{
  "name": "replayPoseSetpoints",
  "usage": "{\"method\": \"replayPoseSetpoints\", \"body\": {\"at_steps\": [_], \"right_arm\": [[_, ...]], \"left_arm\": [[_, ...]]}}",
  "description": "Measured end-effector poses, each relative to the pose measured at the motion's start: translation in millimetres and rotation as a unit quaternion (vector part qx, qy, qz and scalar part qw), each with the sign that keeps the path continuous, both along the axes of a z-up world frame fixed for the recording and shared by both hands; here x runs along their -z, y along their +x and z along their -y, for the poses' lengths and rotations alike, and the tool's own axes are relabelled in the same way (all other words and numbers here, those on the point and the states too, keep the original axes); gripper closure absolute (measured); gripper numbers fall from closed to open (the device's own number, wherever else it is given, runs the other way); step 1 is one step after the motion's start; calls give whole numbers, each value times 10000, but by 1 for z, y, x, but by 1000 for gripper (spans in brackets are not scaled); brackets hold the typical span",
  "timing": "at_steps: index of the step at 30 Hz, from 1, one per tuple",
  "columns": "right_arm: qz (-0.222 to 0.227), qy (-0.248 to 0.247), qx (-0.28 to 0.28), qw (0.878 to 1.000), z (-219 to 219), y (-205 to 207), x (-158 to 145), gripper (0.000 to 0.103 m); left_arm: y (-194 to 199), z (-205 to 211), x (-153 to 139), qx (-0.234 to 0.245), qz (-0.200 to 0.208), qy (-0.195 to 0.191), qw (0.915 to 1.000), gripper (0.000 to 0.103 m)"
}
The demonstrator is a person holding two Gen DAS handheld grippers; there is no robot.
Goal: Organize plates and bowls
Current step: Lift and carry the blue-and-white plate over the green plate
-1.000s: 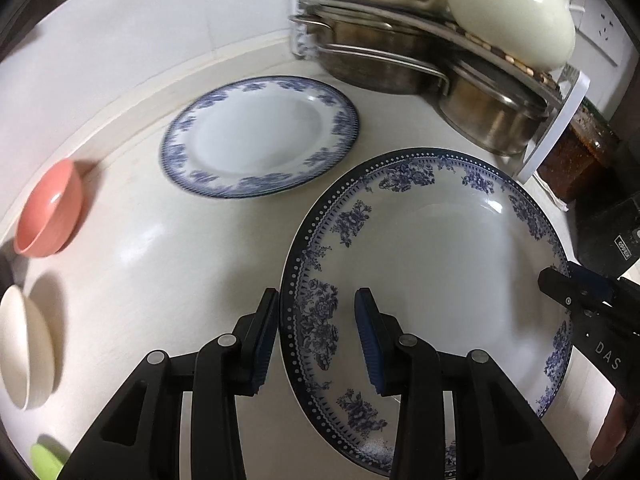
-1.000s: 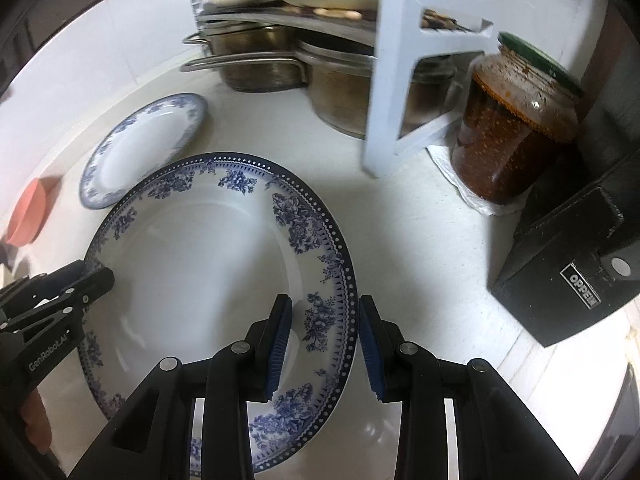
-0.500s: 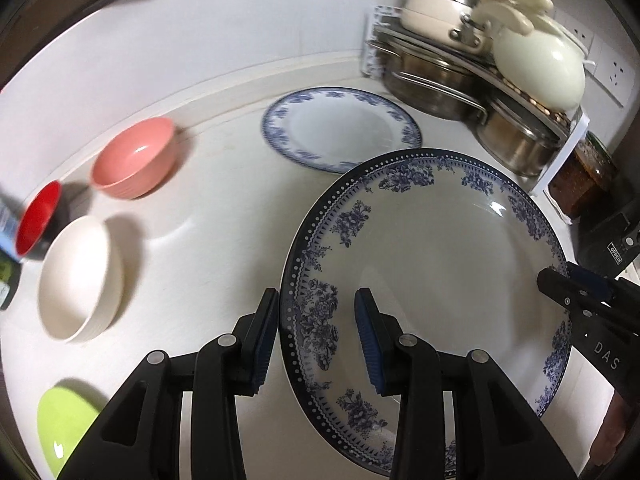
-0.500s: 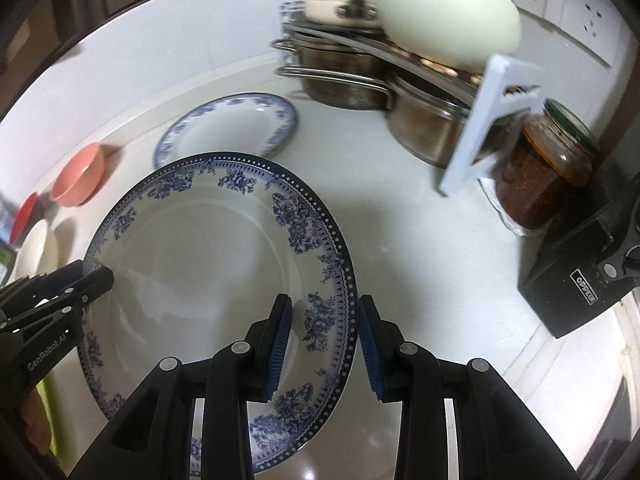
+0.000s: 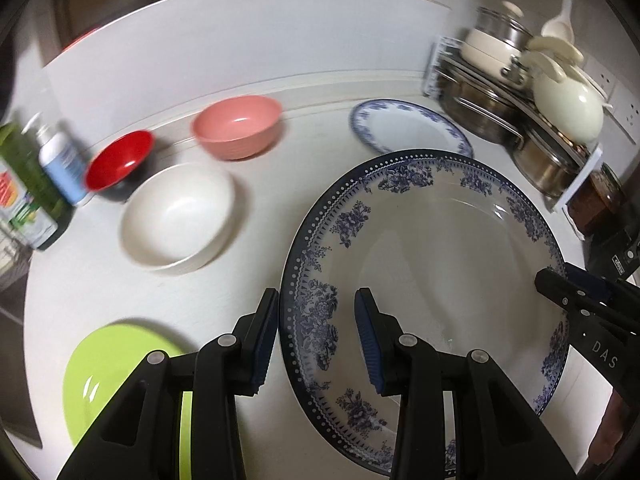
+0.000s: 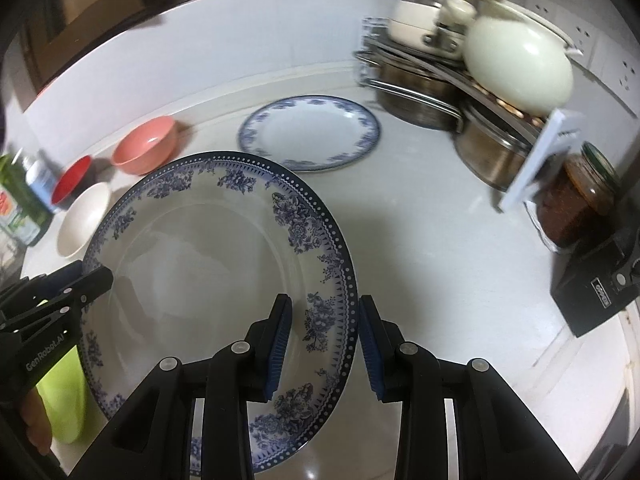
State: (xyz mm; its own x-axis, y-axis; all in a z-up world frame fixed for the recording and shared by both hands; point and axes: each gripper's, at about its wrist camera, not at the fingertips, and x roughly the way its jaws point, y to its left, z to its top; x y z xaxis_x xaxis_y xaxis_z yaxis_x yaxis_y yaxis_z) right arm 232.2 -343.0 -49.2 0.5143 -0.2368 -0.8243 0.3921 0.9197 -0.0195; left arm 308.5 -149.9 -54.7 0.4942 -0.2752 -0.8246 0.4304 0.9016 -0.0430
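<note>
Because the large blue-patterned plate was broad, the left gripper and right gripper each pinched an opposite rim, carrying it level above the counter.

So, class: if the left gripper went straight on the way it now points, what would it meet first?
Apart from the large blue-patterned plate held in its jaws, the left gripper seems aimed at the smaller blue-rimmed plate on the counter, though depth is unclear.
</note>
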Motion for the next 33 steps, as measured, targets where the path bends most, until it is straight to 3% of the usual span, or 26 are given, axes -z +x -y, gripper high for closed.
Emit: {"method": "replayPoseSetpoints", "body": {"at_steps": [13,33], "right_arm": [[14,33,-1021,9948,-90,27,2,68],[-269,113,-2471,9686,-219,58,22,68]], "left_arm": [[-10,-105,-3,-996,-23,100,9950,65],[-36,-233,15,-2354,-307,213,9712,65]]}}
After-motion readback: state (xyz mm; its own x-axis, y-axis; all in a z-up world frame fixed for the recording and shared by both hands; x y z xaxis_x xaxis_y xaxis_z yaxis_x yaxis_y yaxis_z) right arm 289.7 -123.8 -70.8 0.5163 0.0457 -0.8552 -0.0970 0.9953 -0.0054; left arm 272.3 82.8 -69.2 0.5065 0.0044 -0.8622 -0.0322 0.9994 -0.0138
